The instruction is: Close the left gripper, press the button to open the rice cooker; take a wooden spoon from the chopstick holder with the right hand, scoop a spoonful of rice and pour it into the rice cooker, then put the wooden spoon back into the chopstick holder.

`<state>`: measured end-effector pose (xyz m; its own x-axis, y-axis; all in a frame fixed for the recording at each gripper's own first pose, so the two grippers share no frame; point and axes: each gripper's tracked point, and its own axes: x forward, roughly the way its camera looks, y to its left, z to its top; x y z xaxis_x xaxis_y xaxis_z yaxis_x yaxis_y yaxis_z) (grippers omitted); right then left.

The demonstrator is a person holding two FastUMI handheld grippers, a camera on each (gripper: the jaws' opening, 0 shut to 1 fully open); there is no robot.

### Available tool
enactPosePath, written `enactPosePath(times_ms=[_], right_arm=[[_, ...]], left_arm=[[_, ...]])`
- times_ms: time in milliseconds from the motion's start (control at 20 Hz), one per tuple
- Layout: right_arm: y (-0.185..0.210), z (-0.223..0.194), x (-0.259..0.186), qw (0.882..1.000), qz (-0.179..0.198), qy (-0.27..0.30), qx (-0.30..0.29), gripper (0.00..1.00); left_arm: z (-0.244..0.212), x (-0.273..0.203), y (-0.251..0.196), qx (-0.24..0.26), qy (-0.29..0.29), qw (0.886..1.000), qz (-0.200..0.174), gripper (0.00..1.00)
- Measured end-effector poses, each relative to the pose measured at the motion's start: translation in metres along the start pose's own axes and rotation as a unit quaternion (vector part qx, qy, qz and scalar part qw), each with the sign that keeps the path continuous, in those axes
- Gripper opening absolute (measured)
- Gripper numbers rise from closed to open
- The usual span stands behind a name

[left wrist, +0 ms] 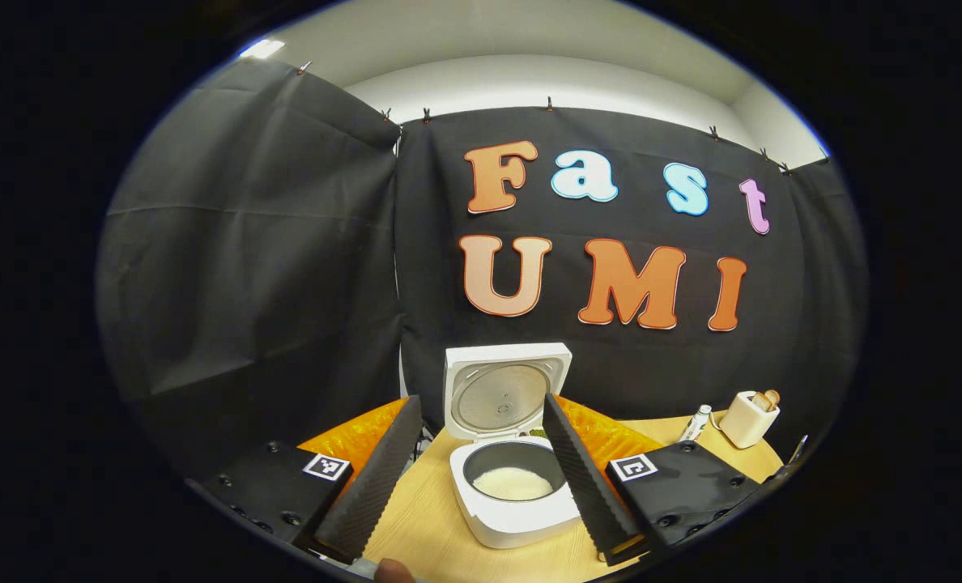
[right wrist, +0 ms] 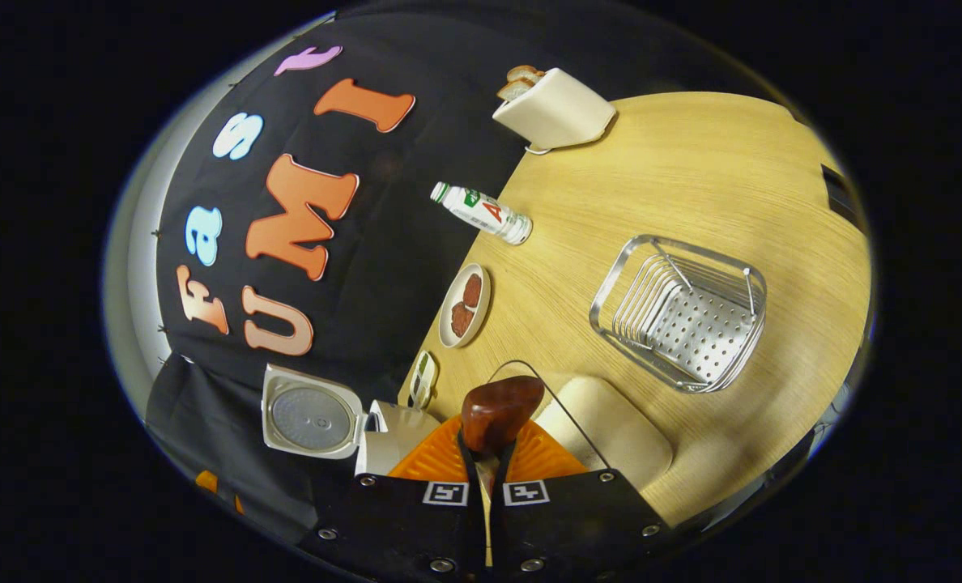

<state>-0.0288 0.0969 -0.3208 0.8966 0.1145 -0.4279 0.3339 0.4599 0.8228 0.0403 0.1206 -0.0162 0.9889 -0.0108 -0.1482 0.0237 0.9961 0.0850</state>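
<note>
Gripped between the closed fingers of the right gripper, the dark brown wooden spoon runs straight out along the gripper's own axis, its rounded bowl standing just beyond the fingertips in the right gripper view; whether any rice lies in the bowl cannot be told, since only its back shows. Below and around the spoon lies an orange ribbed silicone mat, and a pale cream rounded container with a thin wire handle sits just beside the bowl on the light wooden table. To the spoon's left in that view stands the white square rice cooker, its lid thrown open, so the spoon must swing leftward across the mat to reach the pot. Seen from the left gripper view, the left gripper hangs with its jaws spread wide and holding nothing, framing the rice cooker between them, where white rice already lies in the dark inner pot. By this judgement the right hand alone matters now: either tipping over the pot or carrying the spoon back. A perforated steel drying basket stands well apart on the table.
</note>
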Motion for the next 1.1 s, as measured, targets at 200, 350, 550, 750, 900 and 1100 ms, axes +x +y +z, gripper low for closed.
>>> enactPosePath(times_ms=[200, 350, 550, 750, 900, 1100], right_arm=[[0.018, 0.016, -0.011, 1.000, 0.009, -0.012, 0.019, 0.01], [0.037, 0.022, -0.017, 0.999, 0.018, -0.013, 0.026, 0.01], [0.066, 0.025, -0.019, 0.999, 0.030, -0.010, 0.017, 0.01], [0.095, 0.024, -0.015, 0.999, 0.043, -0.001, 0.020, 0.01], [0.118, 0.019, -0.001, 0.999, 0.048, 0.000, 0.011, 0.01], [0.158, 0.009, 0.014, 0.997, 0.070, 0.014, 0.014, 0.02]], left_arm=[[-0.001, 0.002, -0.001, -0.001, -0.002, 1.000, -0.003, 1.00], [-0.001, 0.002, -0.001, -0.001, -0.004, 1.000, -0.007, 1.00], [-0.005, 0.004, 0.004, -0.002, -0.004, 1.000, -0.008, 1.00], [-0.008, 0.005, 0.015, -0.009, -0.003, 1.000, -0.005, 1.00], [-0.012, 0.006, 0.017, -0.013, 0.001, 1.000, -0.012, 1.00], [-0.009, 0.006, 0.021, -0.001, 0.000, 1.000, -0.017, 0.99]])
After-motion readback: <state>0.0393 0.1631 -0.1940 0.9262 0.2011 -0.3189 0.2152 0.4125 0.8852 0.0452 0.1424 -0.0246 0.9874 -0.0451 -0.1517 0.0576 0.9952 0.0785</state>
